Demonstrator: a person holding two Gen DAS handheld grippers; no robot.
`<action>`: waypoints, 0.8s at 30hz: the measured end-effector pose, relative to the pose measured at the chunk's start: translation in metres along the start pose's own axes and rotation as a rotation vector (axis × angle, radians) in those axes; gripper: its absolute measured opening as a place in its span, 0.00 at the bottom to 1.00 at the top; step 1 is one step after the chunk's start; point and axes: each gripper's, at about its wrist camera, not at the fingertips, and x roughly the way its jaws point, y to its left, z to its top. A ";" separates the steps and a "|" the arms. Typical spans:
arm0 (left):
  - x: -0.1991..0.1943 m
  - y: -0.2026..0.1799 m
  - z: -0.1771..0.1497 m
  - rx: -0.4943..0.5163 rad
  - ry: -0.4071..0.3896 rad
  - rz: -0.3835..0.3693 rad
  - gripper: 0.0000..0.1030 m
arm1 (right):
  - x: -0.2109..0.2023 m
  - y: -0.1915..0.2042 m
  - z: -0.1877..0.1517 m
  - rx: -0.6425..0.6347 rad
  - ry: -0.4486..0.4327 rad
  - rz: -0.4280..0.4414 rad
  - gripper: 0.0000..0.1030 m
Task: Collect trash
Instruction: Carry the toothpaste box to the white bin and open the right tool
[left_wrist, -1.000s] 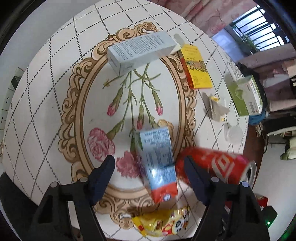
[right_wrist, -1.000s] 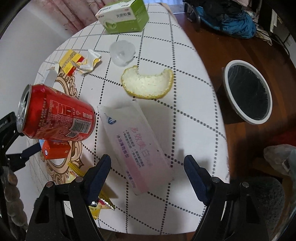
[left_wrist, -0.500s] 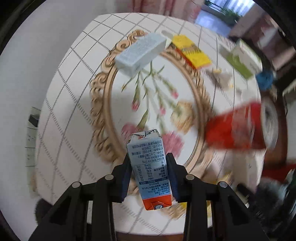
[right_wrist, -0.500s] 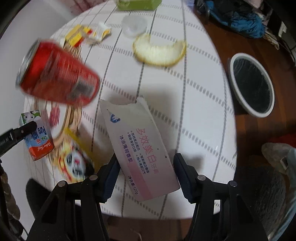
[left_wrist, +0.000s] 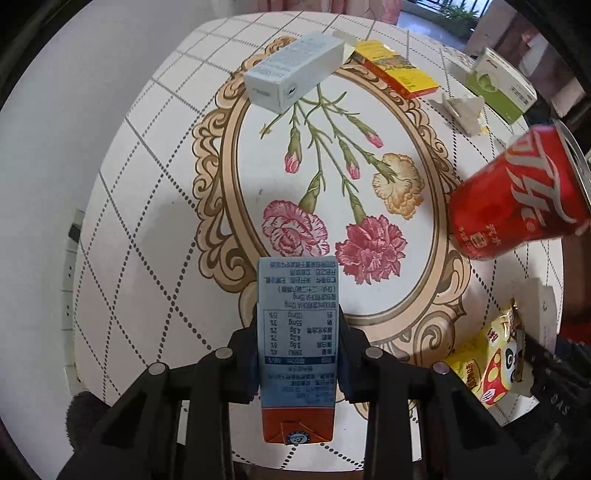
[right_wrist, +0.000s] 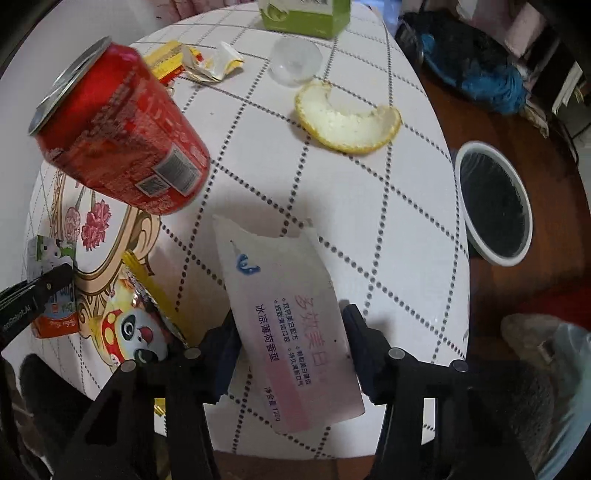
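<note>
My left gripper (left_wrist: 297, 354) is shut on a blue drink carton (left_wrist: 297, 306) with an orange end, held above the near edge of the round table (left_wrist: 147, 184). My right gripper (right_wrist: 291, 354) is shut on a flattened white toothpaste box (right_wrist: 280, 295) with a torn far end. A red soda can (left_wrist: 517, 195) lies on its side between the two; in the right wrist view the can (right_wrist: 118, 136) is at the upper left. A yellow panda snack wrapper (right_wrist: 140, 325) lies left of the toothpaste box. A white-rimmed bin (right_wrist: 495, 203) stands on the floor to the right.
A pale blue box (left_wrist: 291, 70), a yellow box (left_wrist: 397, 68), crumpled paper (left_wrist: 461, 107) and a green box (left_wrist: 500, 85) sit at the far side. A citrus peel (right_wrist: 347, 118) and a clear plastic lid (right_wrist: 295, 61) lie beyond the toothpaste box. Blue cloth (right_wrist: 480, 74) is heaped behind.
Both grippers were open a second ago. The left one shut on the drink carton and the right one on the toothpaste box, and both items have been raised off the table.
</note>
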 end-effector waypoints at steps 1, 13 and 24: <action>-0.001 -0.004 -0.002 0.004 -0.009 0.013 0.27 | 0.001 0.001 0.000 0.001 -0.002 -0.003 0.54; -0.045 -0.028 -0.044 0.036 -0.103 0.081 0.27 | -0.020 -0.005 -0.019 0.011 -0.028 0.051 0.52; -0.164 -0.064 -0.053 0.120 -0.312 0.051 0.27 | -0.099 -0.056 -0.028 0.106 -0.164 0.162 0.52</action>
